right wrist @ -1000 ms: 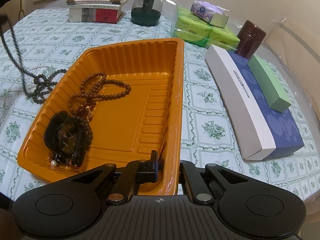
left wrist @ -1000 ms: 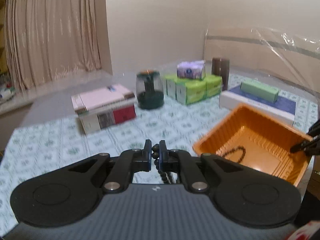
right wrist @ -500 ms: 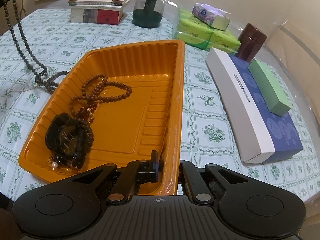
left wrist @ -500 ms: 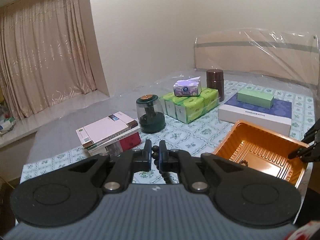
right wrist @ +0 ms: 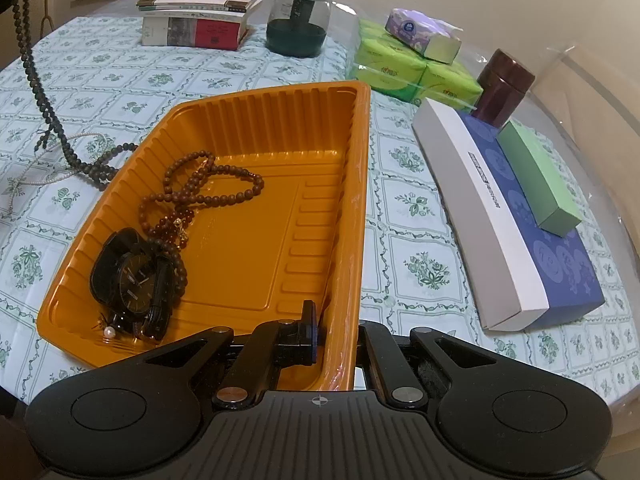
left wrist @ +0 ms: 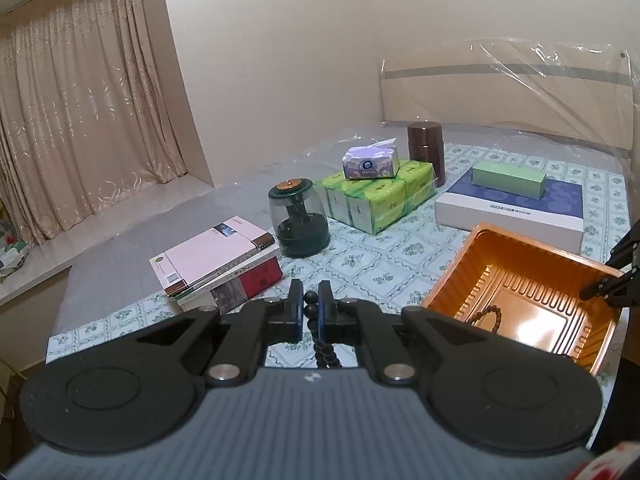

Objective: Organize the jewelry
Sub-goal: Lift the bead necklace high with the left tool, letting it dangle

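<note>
I've raised the left gripper [left wrist: 311,312], clenched on the dark bead strand [right wrist: 38,92]; its tail drags beside the orange tray [right wrist: 280,120], which my right gripper [right wrist: 334,334] clamps.

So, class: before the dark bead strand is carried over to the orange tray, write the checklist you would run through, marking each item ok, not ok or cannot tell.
1. Left gripper shut on the dark bead strand: ok.
2. Strand fully off the tablecloth: not ok, its lower end lies there.
3. Right gripper clamps the orange tray rim: ok.
4. Free floor space in tray: ok, beside the brown beads and watch.
5. Strand clear of the white pearl string: cannot tell.
</note>
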### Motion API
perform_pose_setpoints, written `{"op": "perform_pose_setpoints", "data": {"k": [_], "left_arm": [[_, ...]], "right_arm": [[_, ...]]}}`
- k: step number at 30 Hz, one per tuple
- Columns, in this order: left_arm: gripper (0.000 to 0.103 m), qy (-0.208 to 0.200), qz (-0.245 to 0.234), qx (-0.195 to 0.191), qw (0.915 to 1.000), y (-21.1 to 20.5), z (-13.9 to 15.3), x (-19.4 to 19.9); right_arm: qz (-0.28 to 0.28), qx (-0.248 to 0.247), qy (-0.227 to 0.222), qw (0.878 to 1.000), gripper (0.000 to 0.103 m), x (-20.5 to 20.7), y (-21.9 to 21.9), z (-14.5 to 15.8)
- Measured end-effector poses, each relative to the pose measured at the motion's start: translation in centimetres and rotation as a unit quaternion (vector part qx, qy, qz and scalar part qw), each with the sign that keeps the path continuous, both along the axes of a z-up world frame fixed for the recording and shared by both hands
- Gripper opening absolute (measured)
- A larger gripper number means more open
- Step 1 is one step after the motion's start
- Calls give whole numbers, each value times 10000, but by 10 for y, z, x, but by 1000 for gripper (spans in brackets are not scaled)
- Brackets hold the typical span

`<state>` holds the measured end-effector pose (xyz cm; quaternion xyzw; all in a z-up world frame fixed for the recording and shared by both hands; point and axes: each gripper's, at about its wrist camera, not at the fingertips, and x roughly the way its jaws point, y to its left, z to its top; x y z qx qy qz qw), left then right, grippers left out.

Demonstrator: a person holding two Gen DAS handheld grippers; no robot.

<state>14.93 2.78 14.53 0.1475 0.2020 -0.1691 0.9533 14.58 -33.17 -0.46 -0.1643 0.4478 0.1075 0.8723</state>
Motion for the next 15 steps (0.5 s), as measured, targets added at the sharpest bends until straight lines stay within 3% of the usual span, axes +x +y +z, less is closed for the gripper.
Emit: {"op": "perform_pose_setpoints", "data": {"k": [5, 15], "left_arm": [[6, -141, -140, 168, 9997, -6, 14, 1], [6, -747, -385, 264, 9961, -19, 77, 5]], "right_arm": [[-2, -1, -3, 10000, 4, 0, 0, 0], [20, -14, -27, 10000, 4, 0, 1, 1]]}}
